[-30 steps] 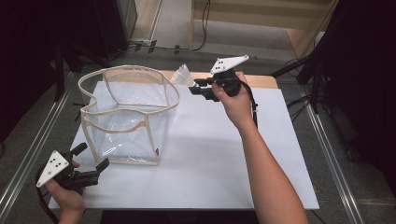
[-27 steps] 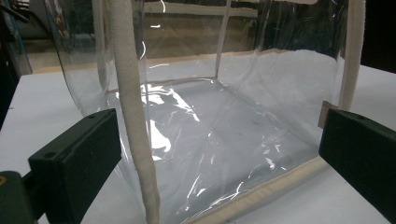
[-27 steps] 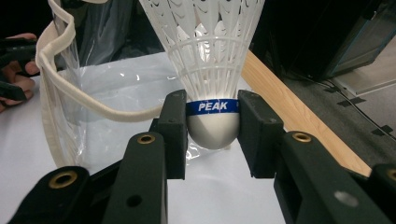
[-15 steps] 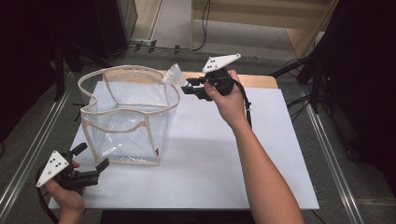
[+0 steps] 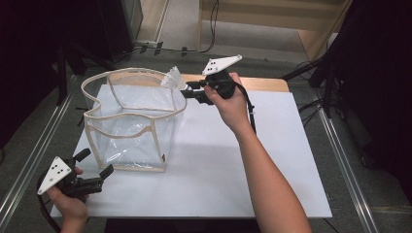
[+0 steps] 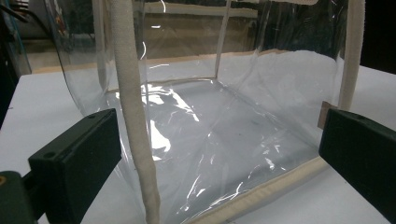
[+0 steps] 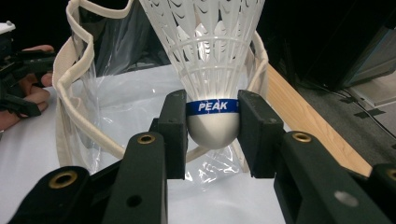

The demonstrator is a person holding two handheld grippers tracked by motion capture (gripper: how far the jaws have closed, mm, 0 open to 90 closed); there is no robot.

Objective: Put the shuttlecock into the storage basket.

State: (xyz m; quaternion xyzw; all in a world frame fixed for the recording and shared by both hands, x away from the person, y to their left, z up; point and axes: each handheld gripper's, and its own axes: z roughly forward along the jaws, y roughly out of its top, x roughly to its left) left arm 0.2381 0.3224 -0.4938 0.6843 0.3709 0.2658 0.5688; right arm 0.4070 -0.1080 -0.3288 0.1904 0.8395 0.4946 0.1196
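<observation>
The right tool [image 5: 187, 89] is clenching a shuttlecock [image 7: 212, 70] by its cork just beside the clear bag [image 5: 128, 121]'s far rim, while the left tool [image 5: 94, 177] is waiting released nearby

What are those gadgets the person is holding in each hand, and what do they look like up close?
Each hand grips a black plastic claw tool. The left claw and right claw both carry a pale grey three-cornered plate dotted with small holes on top, and a black cable trails from each. Seen close, the right claw's blocky black fingers sit on arms with brass-coloured rivets. Both forearms are bare, with no sleeves in view.
</observation>
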